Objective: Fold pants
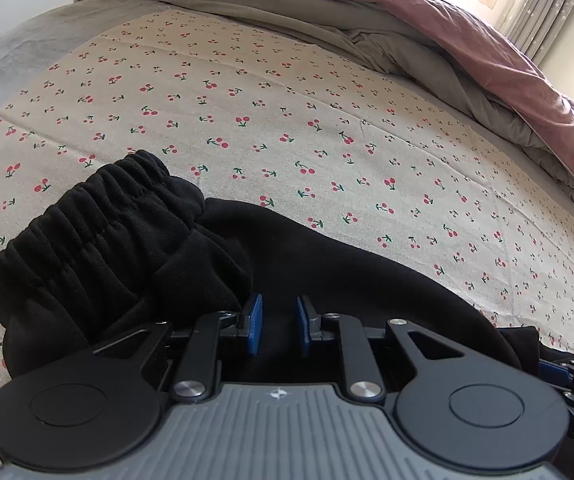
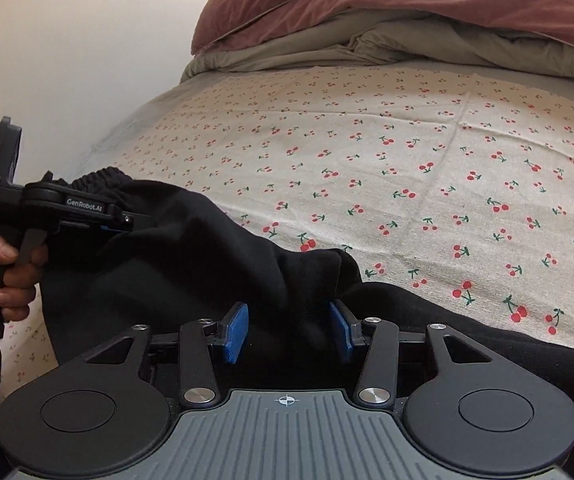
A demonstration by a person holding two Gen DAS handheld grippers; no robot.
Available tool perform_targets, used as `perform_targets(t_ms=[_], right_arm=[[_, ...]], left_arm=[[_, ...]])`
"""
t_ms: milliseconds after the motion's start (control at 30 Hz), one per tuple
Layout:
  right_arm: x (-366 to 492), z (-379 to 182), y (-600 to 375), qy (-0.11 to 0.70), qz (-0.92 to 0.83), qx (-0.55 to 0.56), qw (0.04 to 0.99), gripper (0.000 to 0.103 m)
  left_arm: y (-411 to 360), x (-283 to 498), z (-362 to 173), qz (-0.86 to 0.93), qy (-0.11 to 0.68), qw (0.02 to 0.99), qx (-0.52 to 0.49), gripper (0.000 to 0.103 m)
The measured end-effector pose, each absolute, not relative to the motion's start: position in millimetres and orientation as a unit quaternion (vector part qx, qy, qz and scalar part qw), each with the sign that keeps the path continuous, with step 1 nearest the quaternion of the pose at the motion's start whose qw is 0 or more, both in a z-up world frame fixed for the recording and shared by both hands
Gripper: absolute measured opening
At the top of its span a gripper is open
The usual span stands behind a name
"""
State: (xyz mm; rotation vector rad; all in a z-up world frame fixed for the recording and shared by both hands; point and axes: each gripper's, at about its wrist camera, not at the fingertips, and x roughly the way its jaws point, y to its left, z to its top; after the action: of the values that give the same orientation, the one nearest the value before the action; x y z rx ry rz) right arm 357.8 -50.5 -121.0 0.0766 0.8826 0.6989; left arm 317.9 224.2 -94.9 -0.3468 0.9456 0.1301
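Left wrist view: black pants (image 1: 135,248) lie on the cherry-print sheet (image 1: 327,120), elastic waistband far-left, length running rightward; the left gripper (image 1: 279,326) stands narrowly parted over fabric.

Right wrist view: the right gripper (image 2: 289,330) gapes wide over the pants; its body hides the near cloth.

Ahead of my left claw (image 1: 279,326) the pants (image 1: 99,240) look like matt black fleecy cloth, the waistband ribbed. Beyond lies a woven cotton bedsheet (image 1: 327,120) with cherry print. My claws' pads (image 2: 236,332) are textured blue rubber, links matt black plastic.
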Motion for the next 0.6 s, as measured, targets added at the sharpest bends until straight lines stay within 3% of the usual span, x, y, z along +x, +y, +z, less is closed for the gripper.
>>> perform_targets(t_ms=[167,367,467,533,600], right_arm=[[387.7,-134.0,-72.8,0.461,0.292,0.174,0.820,0.041],[413.9,-128.3,-48.4,0.487,0.271,0.122,0.821,0.045],[416.8,-129.5,-25.5,0.480,0.302,0.046,0.822,0.048],[418.7,-129.5,-23.8,0.480,0.293,0.043,0.826,0.040],[421.9,-128.9,-38.2,0.477,0.272,0.088,0.831,0.014]], left_arm=[[224.8,317.3,-94.8,0.060,0.452,0.874,-0.165,0.009],[224.3,317.6,-94.9,0.062,0.453,0.873,-0.169,0.011],[226.7,317.0,-95.1,0.058,0.453,0.873,-0.172,0.011],[228.7,316.6,-95.1,0.058,0.452,0.872,-0.179,0.011],[229.9,316.3,-95.1,0.057,0.452,0.871,-0.182,0.011]])
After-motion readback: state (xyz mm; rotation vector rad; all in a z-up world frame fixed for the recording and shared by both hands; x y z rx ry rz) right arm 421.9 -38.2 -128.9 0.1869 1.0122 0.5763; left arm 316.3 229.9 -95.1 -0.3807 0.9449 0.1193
